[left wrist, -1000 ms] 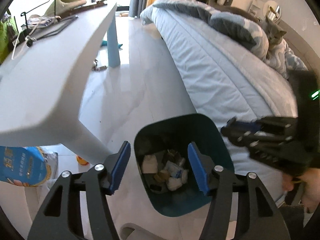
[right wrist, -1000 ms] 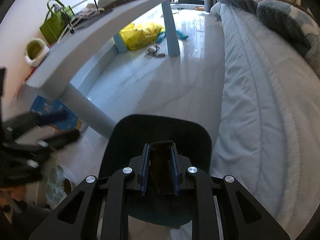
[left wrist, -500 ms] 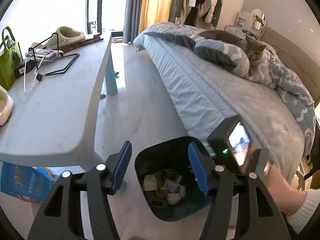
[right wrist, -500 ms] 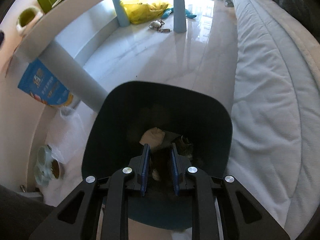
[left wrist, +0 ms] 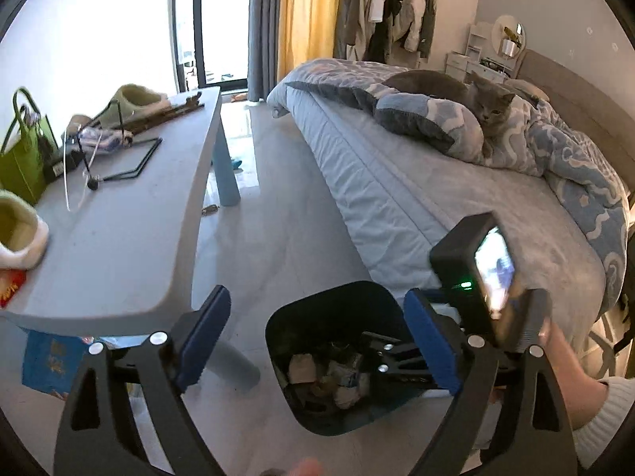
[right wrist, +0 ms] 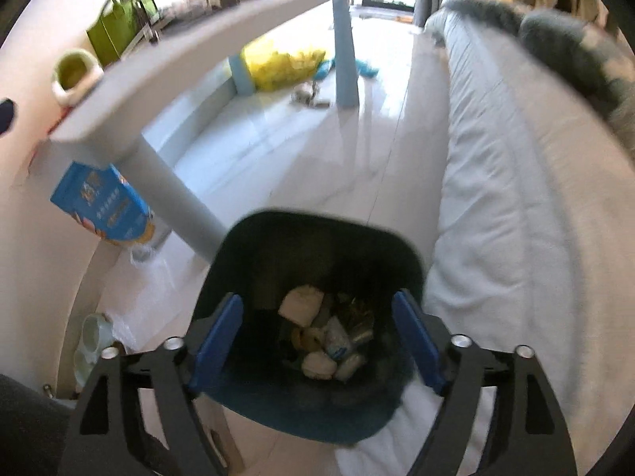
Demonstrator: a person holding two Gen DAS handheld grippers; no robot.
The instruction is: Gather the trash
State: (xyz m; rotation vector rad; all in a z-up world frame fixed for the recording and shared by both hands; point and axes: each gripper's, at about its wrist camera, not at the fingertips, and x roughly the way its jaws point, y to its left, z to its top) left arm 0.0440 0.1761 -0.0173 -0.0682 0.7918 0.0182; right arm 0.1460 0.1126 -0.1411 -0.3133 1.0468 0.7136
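The bed (left wrist: 397,182) is filling the right side of both views, with a grey cat (left wrist: 468,95) lying on its rumpled duvet, and the long grey table (left wrist: 119,246) is running along the left. Between them, on the floor just beside the bed's near edge and off the table's near corner leg, the dark teal trash bin (right wrist: 254,261) is standing upright, holding crumpled paper and wrappers (right wrist: 329,337). The right tongs (right wrist: 317,341) are hanging straight over the bin's mouth; their jaws have just been opening and are standing wide with nothing between them, so the carried piece looks already dropped in. The left tongs (left wrist: 317,341) have also just been opening, wide and empty, pointing down at the bin from the table side. Any further trash probably lies on the table, nearer the left hand
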